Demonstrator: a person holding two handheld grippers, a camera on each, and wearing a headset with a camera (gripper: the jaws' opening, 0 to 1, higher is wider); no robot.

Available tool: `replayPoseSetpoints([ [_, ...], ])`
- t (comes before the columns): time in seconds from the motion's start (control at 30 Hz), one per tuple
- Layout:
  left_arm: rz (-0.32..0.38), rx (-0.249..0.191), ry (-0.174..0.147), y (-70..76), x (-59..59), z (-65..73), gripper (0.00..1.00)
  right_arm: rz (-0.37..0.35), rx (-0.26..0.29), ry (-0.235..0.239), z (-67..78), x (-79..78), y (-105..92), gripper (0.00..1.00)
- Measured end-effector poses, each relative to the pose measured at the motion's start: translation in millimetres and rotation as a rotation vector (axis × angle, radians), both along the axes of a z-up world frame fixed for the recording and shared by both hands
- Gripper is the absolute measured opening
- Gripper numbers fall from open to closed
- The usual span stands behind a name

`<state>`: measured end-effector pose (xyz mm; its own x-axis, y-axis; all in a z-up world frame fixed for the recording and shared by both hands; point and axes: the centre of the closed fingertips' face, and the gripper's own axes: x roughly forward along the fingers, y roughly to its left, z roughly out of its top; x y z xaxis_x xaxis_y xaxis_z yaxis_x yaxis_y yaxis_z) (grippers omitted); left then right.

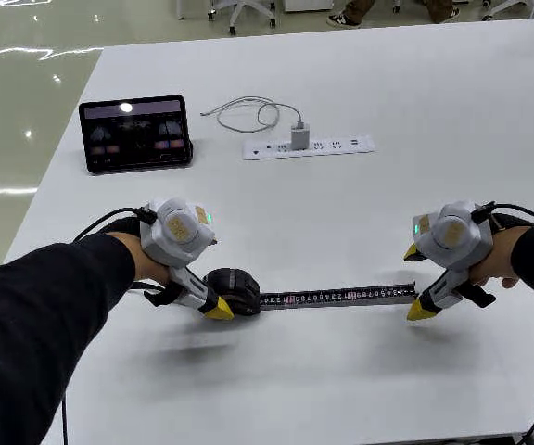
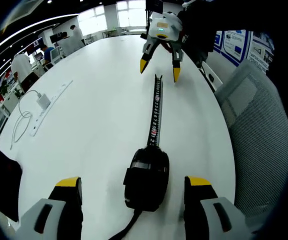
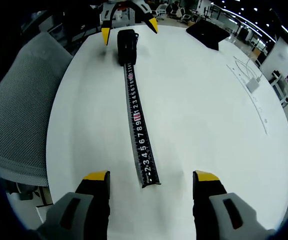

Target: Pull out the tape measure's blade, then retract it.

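A black tape measure (image 1: 233,289) lies on the white table (image 1: 406,83) with its blade (image 1: 339,297) drawn out flat to the right. My left gripper (image 1: 224,295) is open, and the case (image 2: 147,175) lies between its jaws without either fingertip (image 2: 68,183) touching it. My right gripper (image 1: 416,281) is open too, with the blade's hook end (image 3: 151,182) lying between its jaws (image 3: 151,176), not pinched. The blade (image 3: 136,120) runs away to the case (image 3: 127,46) and the left gripper (image 3: 129,30). The right gripper (image 2: 159,69) stands at the blade's far tip.
A black tablet (image 1: 135,133) lies at the back left. A white power strip (image 1: 309,146) with a plugged charger and looped cable sits behind the work. A grey mesh chair (image 2: 264,130) stands at the table's near edge, beside the blade.
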<state>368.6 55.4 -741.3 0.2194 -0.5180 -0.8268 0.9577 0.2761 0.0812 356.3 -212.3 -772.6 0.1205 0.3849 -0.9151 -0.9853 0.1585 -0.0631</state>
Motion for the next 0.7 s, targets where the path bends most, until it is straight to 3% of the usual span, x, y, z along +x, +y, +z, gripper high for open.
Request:
replayPoseSetpoints([
  [0.17,0.050,-0.014,0.023,1.0,-1.2,2.2,0.94,-0.008,0.002,-0.010,2.1,1.1,-0.3,0.69],
  [0.27,0.032,-0.026,-0.012,0.4,-2.2,5.1,1.00,-0.011,-0.001,-0.007,1.7,0.1,-0.5,0.74],
  [0.5,0.052,-0.037,0.009,6.1,-5.4,6.7,1.00,-0.045,0.026,0.006,2.5,-1.3,3.4,0.91],
  [0.57,0.063,-0.040,-0.001,7.8,-3.9,7.3,1.00,-0.053,0.023,-0.019,3.1,2.0,2.1,0.97],
  [0.7,0.082,-0.047,-0.026,11.5,-1.5,8.4,1.00,-0.069,0.027,-0.022,3.7,2.3,-0.9,1.00],
])
